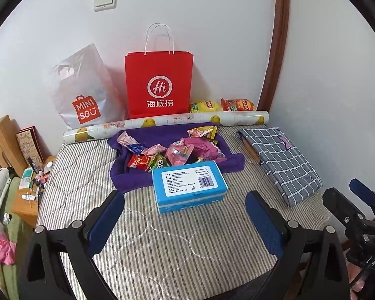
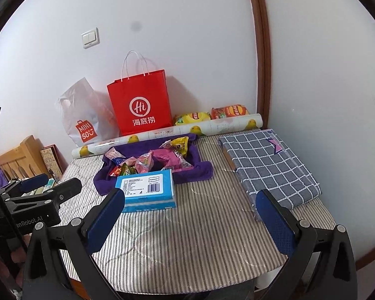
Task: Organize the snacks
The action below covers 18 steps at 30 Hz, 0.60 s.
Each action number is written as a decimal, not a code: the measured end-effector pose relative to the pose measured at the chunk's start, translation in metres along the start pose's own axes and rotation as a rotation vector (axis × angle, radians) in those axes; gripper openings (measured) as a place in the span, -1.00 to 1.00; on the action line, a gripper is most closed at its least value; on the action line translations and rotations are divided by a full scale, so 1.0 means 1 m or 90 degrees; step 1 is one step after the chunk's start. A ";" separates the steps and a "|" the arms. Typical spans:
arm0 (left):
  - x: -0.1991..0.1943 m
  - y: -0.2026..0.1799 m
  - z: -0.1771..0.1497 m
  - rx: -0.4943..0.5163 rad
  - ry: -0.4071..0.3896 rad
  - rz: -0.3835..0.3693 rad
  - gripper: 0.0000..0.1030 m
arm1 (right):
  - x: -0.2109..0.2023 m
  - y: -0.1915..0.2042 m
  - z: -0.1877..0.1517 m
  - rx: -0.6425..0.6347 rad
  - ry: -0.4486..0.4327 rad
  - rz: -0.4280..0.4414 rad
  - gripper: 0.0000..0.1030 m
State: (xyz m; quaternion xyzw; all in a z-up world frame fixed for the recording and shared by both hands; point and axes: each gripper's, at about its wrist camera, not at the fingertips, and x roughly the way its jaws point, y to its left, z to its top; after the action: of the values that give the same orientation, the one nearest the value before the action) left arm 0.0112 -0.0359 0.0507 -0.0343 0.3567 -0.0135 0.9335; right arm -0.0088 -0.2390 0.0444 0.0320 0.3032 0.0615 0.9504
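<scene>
Your left gripper [image 1: 185, 207] and right gripper [image 2: 190, 207] hover with jaws spread, grasping nothing. Ahead of both, a blue tissue box [image 1: 188, 186] sits before the snack pile [image 1: 173, 151] on purple cloth [image 1: 233, 163].

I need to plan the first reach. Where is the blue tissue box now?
In both wrist views the blue tissue box lies on the striped table cover, near the middle, directly in front of the purple towel that holds the snacks.

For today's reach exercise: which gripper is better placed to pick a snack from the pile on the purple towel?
Probably left. The left gripper lines up with the snack pile on the purple towel; the right gripper faces bare striped cover. Both are open.
</scene>
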 end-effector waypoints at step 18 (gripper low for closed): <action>-0.001 0.005 -0.001 -0.009 -0.007 0.005 0.90 | 0.004 0.004 -0.006 0.011 -0.001 0.017 1.00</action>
State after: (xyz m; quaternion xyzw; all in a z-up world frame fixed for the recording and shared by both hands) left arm 0.0093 -0.0310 0.0503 -0.0393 0.3517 -0.0076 0.9353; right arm -0.0089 -0.2342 0.0377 0.0442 0.3028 0.0714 0.9493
